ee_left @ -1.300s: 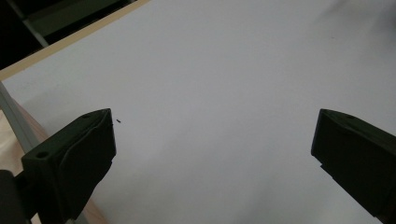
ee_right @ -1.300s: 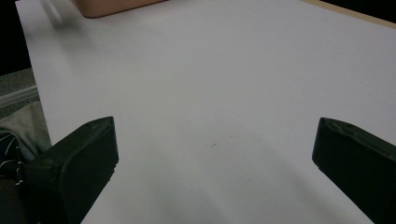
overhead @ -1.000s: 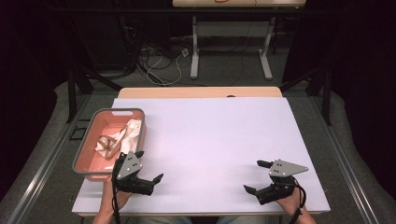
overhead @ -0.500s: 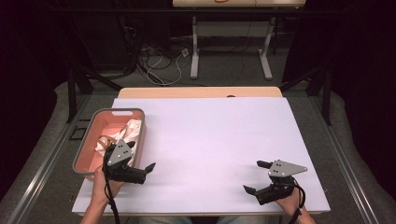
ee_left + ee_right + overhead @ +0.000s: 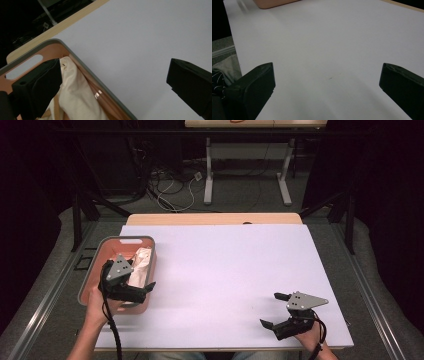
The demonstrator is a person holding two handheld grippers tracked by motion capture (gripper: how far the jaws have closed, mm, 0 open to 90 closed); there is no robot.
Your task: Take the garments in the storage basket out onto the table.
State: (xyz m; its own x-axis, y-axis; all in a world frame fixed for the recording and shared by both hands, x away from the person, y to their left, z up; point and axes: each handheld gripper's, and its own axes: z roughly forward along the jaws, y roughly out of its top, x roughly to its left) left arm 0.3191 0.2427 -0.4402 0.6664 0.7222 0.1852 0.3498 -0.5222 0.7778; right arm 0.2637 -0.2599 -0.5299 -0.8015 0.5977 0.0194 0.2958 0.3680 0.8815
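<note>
A salmon-pink bin [image 5: 100,251] with a grey rim stands at the table's left edge. A cream cloth bag [image 5: 140,265] lies crumpled inside it. My left gripper [image 5: 142,290] hovers over the bin's near right corner, open and holding nothing. In the left gripper view the cloth bag [image 5: 77,100] lies between the bin's rim [image 5: 82,62] and the left jaw; the right jaw is out over the white table. My right gripper [image 5: 274,310] rests low at the table's front right, open and empty, and in the right gripper view its jaws frame bare white tabletop [image 5: 324,50].
The white tabletop [image 5: 230,270] stretches between the two grippers, with a wooden strip [image 5: 215,219] along its far edge. Beyond it are a second table's legs [image 5: 210,175] and loose cables [image 5: 170,190] on the floor. The bin's corner [image 5: 272,3] shows at the top of the right gripper view.
My left gripper has moved left and away from me, from the table beside the bin to above the bin's near right corner. The right gripper has stayed put.
</note>
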